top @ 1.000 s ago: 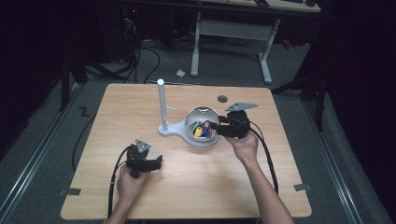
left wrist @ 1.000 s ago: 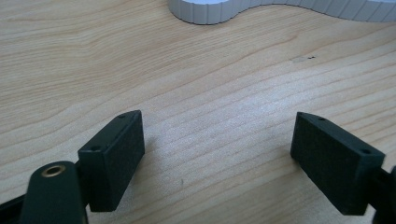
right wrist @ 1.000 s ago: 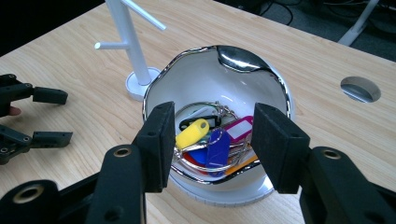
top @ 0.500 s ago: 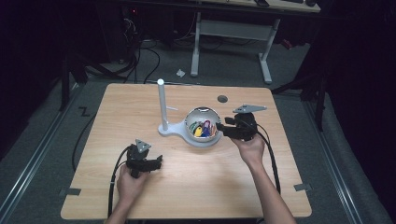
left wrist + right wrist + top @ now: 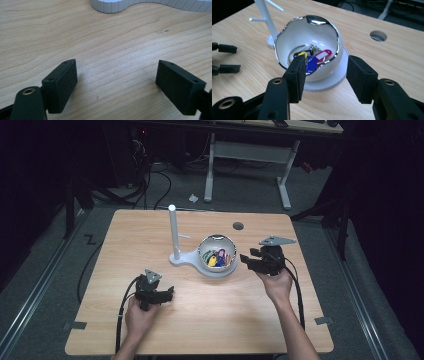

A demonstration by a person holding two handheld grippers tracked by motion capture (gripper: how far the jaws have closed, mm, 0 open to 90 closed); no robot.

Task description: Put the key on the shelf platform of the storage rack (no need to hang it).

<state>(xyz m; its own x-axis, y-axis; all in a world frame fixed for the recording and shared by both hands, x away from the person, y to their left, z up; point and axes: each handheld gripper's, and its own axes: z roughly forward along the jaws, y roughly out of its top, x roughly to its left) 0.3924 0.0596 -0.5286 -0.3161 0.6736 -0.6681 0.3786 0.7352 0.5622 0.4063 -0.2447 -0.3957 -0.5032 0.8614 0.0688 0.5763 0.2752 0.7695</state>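
Judging from the layout, nothing's hung yet: key tags (image 5: 317,58) all sit in the white bowl (image 5: 217,256) mid-desk (image 5: 150,240), stand post (image 5: 173,232) bare to its left, right tool (image 5: 245,259) half-open and empty just right of the bowl, left tool (image 5: 169,292) wide open, empty, near-left.
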